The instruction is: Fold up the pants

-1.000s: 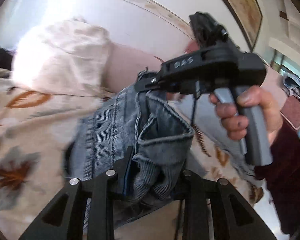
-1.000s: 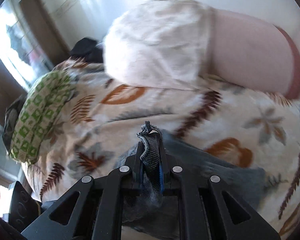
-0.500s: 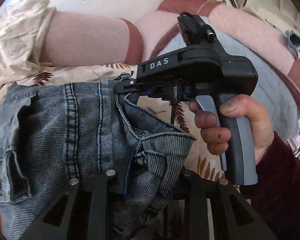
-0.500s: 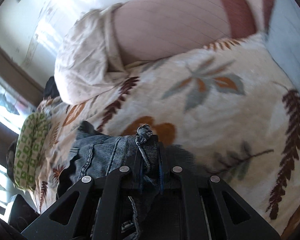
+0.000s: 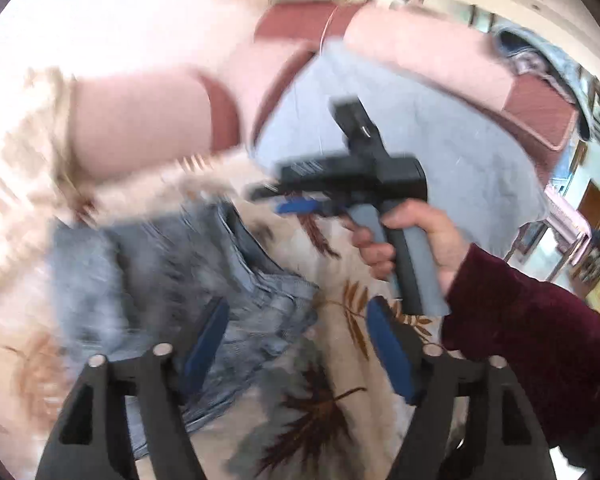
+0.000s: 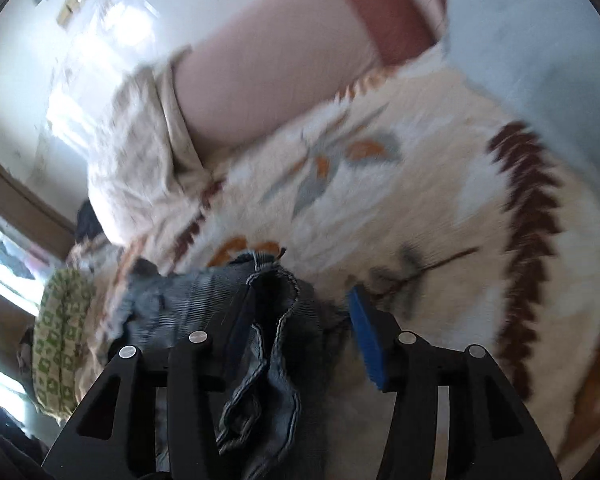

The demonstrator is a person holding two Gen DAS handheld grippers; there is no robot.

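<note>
Blue denim pants (image 5: 172,280) lie bunched on a leaf-patterned bedspread (image 5: 340,412); they also show in the right wrist view (image 6: 268,320). My left gripper (image 5: 296,344) is open, its blue pads either side of the waistband edge, holding nothing. My right gripper (image 6: 304,320) is open above a fold of the denim, which lies loose between the fingers. In the left wrist view the right gripper (image 5: 296,200) sits just past the pants, held in a hand. Both views are motion-blurred.
Pink and maroon pillows (image 5: 148,120) and a cream pillow (image 6: 140,152) lie at the head of the bed. A grey sheet (image 5: 420,128) lies to the right. A green patterned cloth (image 6: 60,340) lies at the bed's left edge.
Both grippers have opened and let go of the denim waistband. The pants now rest on the bedspread, and both grippers have drawn back a little.
</note>
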